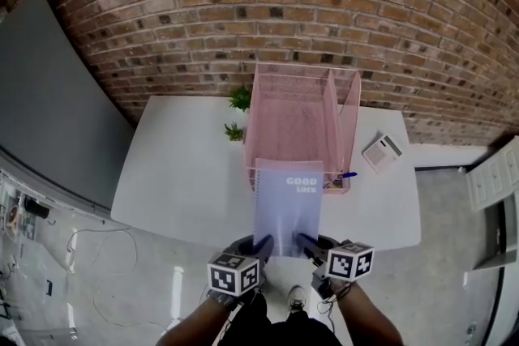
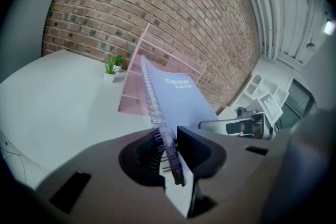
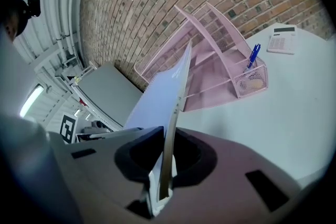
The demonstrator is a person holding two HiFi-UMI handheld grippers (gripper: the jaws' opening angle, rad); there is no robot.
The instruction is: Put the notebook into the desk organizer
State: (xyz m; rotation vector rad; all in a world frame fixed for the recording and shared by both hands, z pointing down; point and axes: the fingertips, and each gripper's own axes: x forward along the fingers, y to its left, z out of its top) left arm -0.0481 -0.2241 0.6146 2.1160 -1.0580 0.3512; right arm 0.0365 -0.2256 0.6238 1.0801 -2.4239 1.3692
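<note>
notebook (image 1: 288, 207), cover up, over the table's (image 1: 178, 174) near edge: left gripper (image 1: 263, 242) clamped on its spiral side, right gripper (image 1: 306, 242) on its plain side. its far edge hides the organizer's (image 1: 300, 113) front; jaws hide its near corners.

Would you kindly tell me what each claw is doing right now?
Left claw: shut on the notebook, spiral edge.
Right claw: shut on the notebook, opposite edge.
</note>
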